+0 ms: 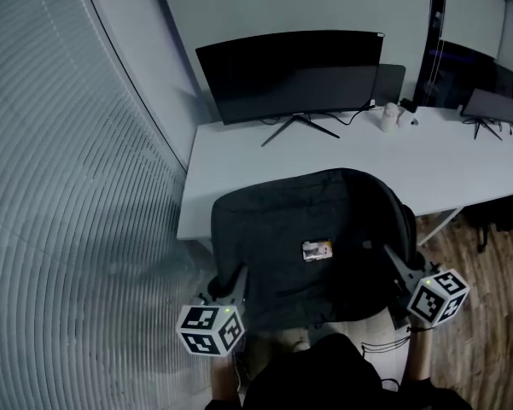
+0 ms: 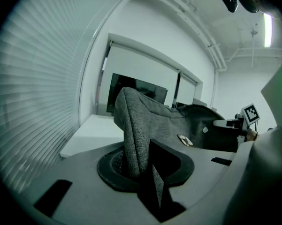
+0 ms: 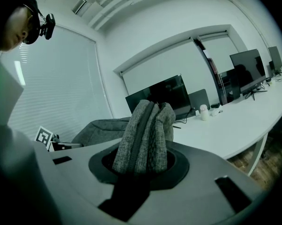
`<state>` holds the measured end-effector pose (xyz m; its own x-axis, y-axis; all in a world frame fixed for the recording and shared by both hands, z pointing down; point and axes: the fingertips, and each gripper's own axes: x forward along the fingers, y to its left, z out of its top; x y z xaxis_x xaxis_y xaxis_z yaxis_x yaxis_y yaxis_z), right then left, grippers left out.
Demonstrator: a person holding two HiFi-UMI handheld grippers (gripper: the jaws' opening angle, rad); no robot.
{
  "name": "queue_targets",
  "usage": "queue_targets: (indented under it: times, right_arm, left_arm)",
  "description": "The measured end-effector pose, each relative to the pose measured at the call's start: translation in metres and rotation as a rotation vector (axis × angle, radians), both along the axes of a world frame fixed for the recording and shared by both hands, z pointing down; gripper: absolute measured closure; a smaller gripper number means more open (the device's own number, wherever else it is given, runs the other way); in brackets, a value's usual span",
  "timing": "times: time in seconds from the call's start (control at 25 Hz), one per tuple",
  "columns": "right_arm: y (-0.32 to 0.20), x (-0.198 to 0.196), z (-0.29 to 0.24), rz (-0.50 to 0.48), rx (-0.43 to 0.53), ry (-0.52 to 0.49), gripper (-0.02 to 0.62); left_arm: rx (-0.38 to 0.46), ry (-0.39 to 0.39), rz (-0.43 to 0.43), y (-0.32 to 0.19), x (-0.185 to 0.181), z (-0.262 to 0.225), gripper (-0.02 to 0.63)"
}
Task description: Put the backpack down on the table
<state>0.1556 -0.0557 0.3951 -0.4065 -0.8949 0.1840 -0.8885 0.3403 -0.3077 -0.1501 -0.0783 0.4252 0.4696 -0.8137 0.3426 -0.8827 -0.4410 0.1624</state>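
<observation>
One backpack (image 1: 277, 229) — grey (woven, rounded).

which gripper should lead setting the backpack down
Right, probably: both clamp the backpack, but the right gripper faces more table, while the left gripper sits near the table's left corner.

Ahead of you the white surface (image 1: 461, 165) runs from the blinds on your left out past the right edge of the head view. A wide dark monitor (image 1: 290, 75) stands at its back edge on a splayed stand (image 1: 300, 127), with a dark cable (image 1: 352, 116) trailing along the top. Just right of that monitor sit a few small white items (image 1: 393, 116), and well apart at the far right stands a smaller monitor (image 1: 492, 105).
</observation>
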Motion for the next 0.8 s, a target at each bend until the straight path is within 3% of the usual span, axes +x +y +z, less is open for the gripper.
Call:
queue_targets:
  times: [0.8]
  right_arm:
    - [-0.163, 0.013, -0.023, -0.128, 0.010, 0.005, 0.494]
  left_arm:
    - [-0.015, 0.038, -0.087, -0.127, 0.012, -0.018, 0.522]
